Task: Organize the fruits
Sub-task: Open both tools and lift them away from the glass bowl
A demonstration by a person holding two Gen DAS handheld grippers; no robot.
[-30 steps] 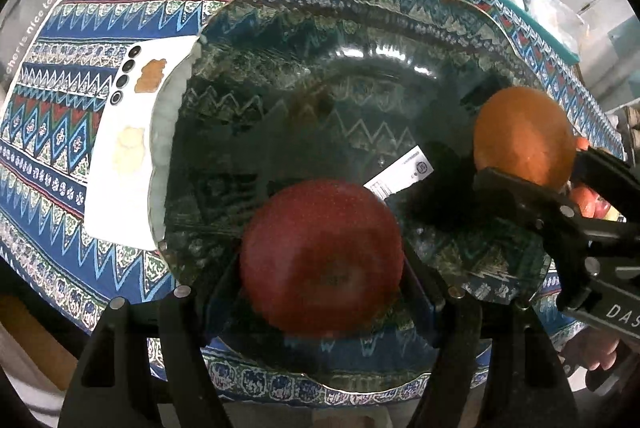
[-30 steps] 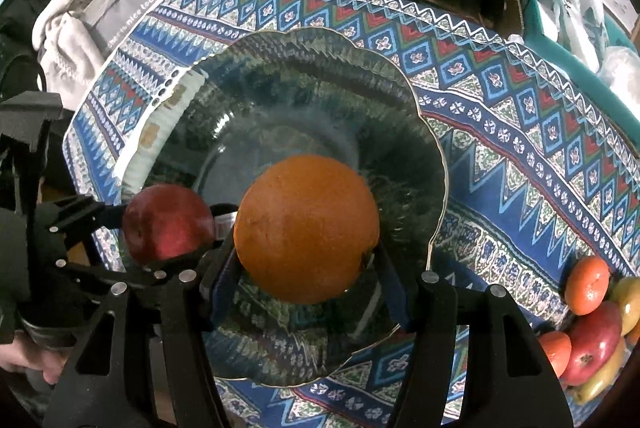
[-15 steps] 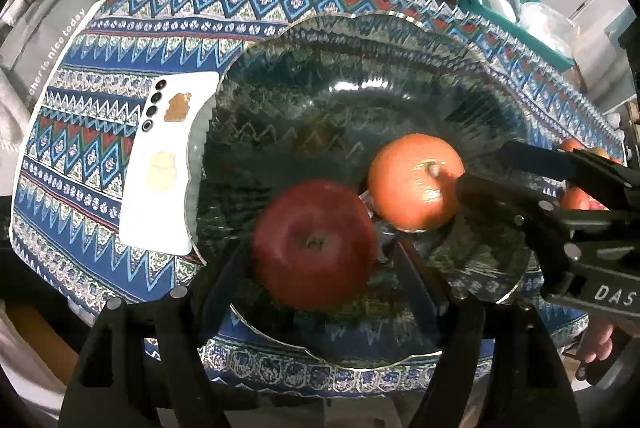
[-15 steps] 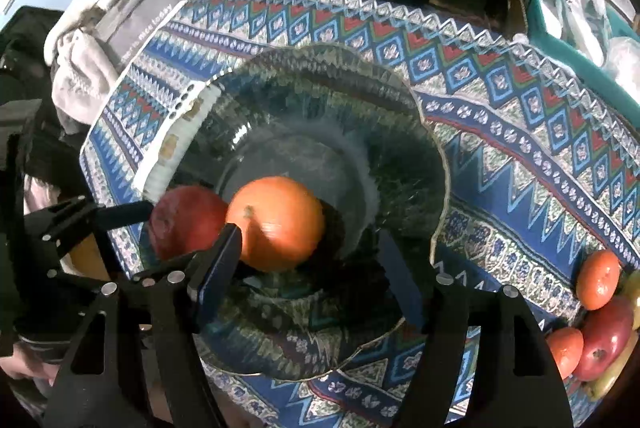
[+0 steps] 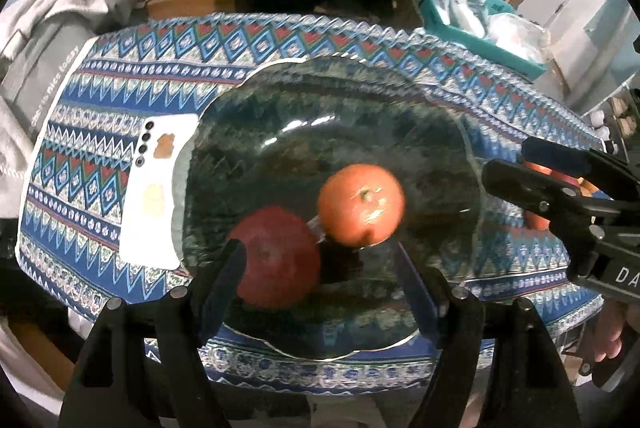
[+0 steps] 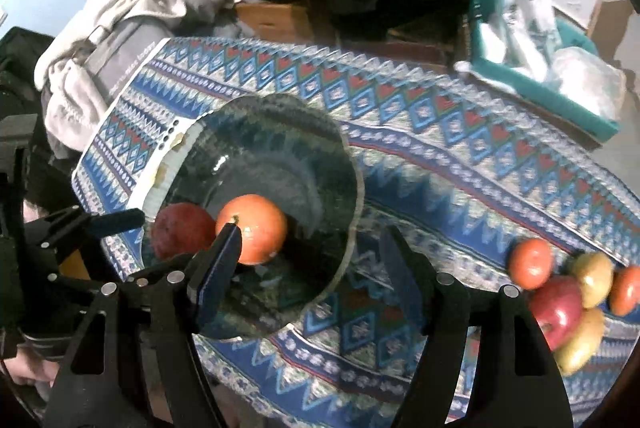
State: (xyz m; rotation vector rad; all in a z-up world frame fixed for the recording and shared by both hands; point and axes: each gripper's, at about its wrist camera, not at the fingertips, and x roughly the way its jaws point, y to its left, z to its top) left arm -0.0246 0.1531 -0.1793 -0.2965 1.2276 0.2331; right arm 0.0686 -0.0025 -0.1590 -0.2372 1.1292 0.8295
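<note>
Left wrist view: Note that the left claw (image 5: 320, 264) stands wide and holds nothing. Its left finger (image 5: 220, 280) covers the lower left edge of the red apple (image 5: 276, 256), and its right finger is clear of the fruit. You cannot read the full lettering on the right claw (image 5: 516, 167), which the frame edge cuts off at the right. Fruit behind that claw shows only as orange slivers. Compared with 1 second ago, the apple is no longer pinched between the fingers; it lies in the glass bowl (image 5: 360, 99). The orange (image 5: 360, 203) has left the right claw and sits in the bowl touching the apple. The bowl holds these 2 fruits only. A white phone (image 5: 156, 187) lies on the patterned cloth (image 5: 120, 99) of the counter, partly under the bowl rim.

Right wrist view: Observe that the right claw (image 6: 312, 252) is parted with nothing between its pads; 1 second ago it gripped the orange (image 6: 252, 228). Its left finger (image 6: 220, 268) overlaps the orange's lower left. The apple (image 6: 182, 232) is partly hidden behind the left claw (image 6: 116, 224). Both fruits rest in the bowl (image 6: 340, 155). A loose pile of fruit (image 6: 568, 292) lies on the cloth at the right, cut off by the frame edge and blurred.
</note>
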